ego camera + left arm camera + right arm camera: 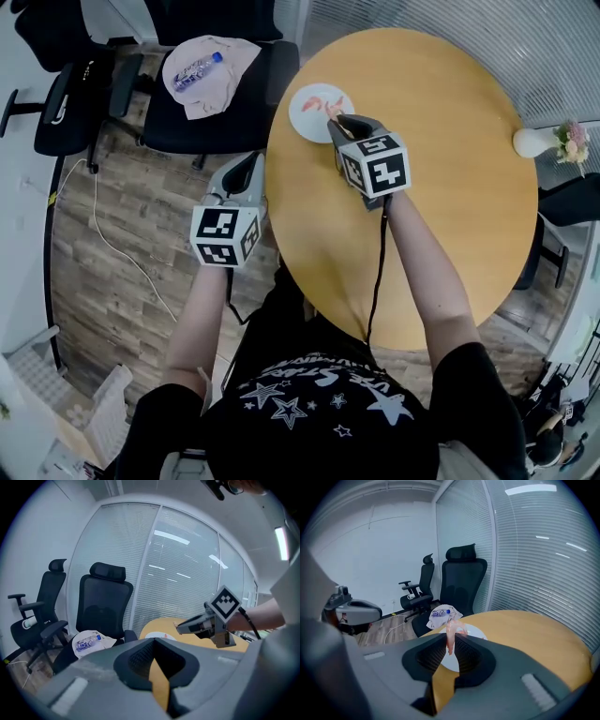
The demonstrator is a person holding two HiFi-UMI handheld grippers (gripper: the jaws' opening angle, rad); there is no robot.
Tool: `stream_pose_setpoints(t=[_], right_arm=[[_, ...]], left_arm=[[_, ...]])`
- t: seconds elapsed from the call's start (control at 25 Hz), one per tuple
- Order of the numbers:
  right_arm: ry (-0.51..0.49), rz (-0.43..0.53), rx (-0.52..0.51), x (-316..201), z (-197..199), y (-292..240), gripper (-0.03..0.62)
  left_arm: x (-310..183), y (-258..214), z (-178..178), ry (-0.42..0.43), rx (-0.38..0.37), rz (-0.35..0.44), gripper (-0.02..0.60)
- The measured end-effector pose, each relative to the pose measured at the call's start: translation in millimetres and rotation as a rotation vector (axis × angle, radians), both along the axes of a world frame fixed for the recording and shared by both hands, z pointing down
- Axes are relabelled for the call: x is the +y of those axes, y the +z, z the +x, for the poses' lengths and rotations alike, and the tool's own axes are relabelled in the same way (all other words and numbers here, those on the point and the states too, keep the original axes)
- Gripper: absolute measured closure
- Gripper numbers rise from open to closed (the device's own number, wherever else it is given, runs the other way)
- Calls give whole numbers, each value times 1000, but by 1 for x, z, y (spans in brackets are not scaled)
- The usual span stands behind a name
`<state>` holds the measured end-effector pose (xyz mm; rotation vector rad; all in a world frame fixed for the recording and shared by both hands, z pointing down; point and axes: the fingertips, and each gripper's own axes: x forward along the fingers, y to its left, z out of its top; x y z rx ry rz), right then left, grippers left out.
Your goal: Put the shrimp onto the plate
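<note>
I record: shrimp [450,635] pale pink-orange; plate [304,124] plain white; table [450,187] uniform honey-tan; office chair [169,129] black; floor [131,220] grey-brown, wood-plank pattern.

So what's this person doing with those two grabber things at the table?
A person holds a two-jaw gripper in each hand. The right gripper is shut on a pink shrimp and holds it over the white plate near the edge of the round wooden table. The shrimp is not yet released. The left gripper hangs beside the table, jaws shut with nothing between them.
</note>
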<state>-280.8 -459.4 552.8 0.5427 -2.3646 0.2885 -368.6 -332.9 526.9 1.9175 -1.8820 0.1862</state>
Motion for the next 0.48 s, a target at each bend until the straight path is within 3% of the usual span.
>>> stream_pose_setpoints(t=[0.28,0.48], right_arm=[[-32,-22,107,-4,-10,44,536],[-123,-6,197,-5,-17,67,536]], left_arm=[[-7,18,-11,-10,24,-22,580],[-8,30,-15,-11,37,-39,580]])
